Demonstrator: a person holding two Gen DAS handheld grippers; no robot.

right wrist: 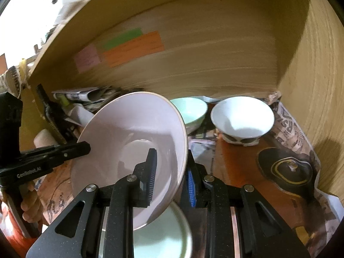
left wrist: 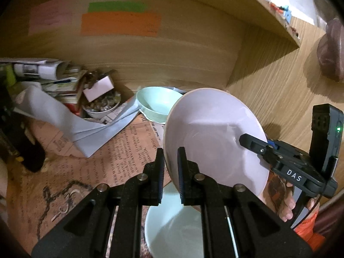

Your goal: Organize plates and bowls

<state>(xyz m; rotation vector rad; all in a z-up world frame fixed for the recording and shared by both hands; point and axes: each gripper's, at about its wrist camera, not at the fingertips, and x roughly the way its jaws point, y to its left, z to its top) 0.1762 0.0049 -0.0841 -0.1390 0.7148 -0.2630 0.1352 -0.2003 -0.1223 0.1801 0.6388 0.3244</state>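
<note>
Both claws clamp one tilted pale pink plate (left wrist: 215,137) at frame centre: the left claw (left wrist: 171,172) pinches its near rim, the right claw (right wrist: 172,178) the opposite rim. A mint plate (right wrist: 159,236) lies below; a mint bowl (right wrist: 191,111) and a white bowl (right wrist: 241,116) stand behind on newspaper (left wrist: 120,157).

Tilted pale plate (left wrist: 211,137) pinched at opposite rims between left claw (left wrist: 171,169) and right claw (left wrist: 247,139).
</note>
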